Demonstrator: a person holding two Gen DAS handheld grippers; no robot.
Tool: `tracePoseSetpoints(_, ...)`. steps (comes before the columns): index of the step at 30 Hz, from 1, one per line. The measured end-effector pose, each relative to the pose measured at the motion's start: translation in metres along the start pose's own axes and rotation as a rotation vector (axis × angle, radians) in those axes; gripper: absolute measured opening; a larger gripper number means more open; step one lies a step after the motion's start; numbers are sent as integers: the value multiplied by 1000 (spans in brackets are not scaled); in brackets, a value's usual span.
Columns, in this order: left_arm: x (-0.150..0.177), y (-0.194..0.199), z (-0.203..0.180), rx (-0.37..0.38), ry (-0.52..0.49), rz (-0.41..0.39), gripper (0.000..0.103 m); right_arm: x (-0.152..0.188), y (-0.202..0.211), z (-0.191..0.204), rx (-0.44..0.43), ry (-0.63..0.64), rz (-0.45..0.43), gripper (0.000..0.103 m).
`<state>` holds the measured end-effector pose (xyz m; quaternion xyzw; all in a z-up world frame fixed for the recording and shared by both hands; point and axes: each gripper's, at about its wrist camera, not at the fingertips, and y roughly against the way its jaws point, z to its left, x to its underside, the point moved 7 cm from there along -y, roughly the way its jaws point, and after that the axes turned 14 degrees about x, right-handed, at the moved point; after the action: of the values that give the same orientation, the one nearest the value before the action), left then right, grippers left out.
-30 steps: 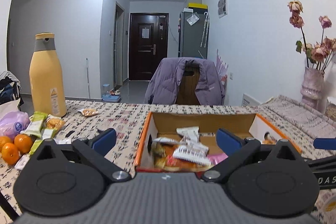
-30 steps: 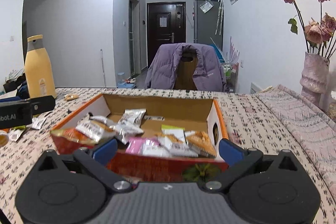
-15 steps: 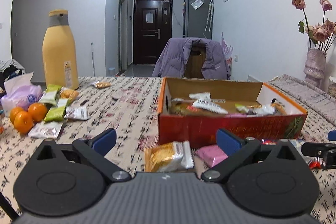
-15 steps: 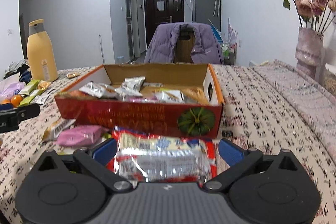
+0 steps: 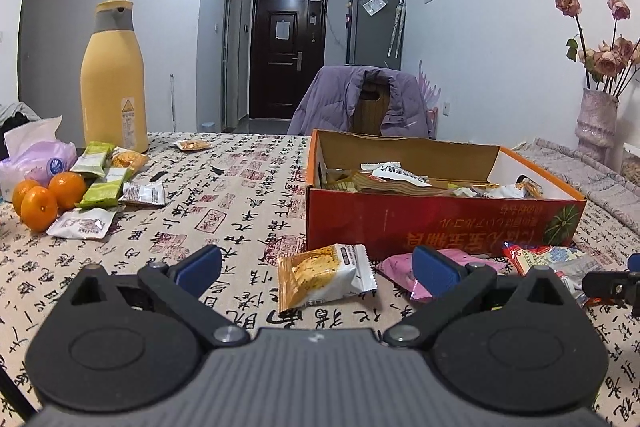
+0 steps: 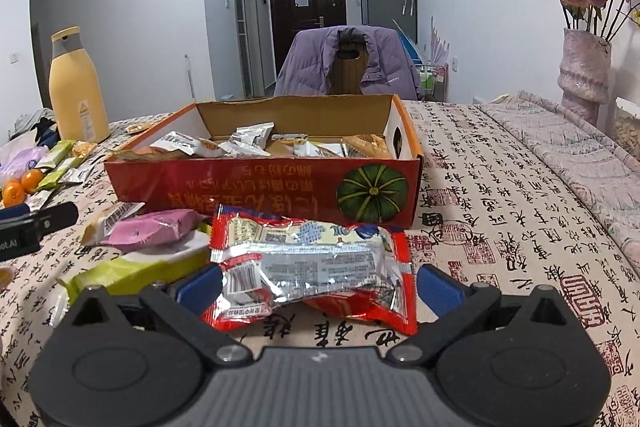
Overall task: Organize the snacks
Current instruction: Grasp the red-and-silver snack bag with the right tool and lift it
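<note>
A calligraphy-print worktop (image 5: 240,195) carries an open red cardboard box (image 6: 256,187) heaped with snack packets, a tall yellow bottle (image 5: 113,79) at its far left. Just before the box lie a red-and-silver snack bag (image 6: 316,263), a pink packet (image 6: 152,231) and an orange-and-white biscuit packet (image 5: 324,273). The right tongs (image 6: 318,285) stand wide open, straddling the red bag without gripping it; the left tongs (image 5: 316,267) gape equally wide, empty, the biscuit packet between their blue tips. Three oranges (image 5: 46,197) sit far left.
</note>
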<state>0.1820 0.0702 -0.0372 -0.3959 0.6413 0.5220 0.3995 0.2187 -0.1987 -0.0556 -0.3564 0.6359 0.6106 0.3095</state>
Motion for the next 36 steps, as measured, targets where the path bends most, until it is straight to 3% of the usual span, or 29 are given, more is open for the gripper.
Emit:
tracePoseSetpoints(16,3,-3,2,4,15,17,103,-19,-34,27,13,98,25,103)
tracePoseSetpoints(19,4,-2,3,4,17,16,103,-16,-52,32,25,134,72,103)
tracePoseSetpoints(24,4,-3,3,8,27,23,103,-10,-58,37,36,185,69,103)
tracePoseSetpoints(30,4,-2,3,12,34,18,103,-4,-70,28,-10,114,100,103)
tracePoseSetpoints(36,4,-2,3,11,36,18,103,-3,-70,27,-17,127,99,103)
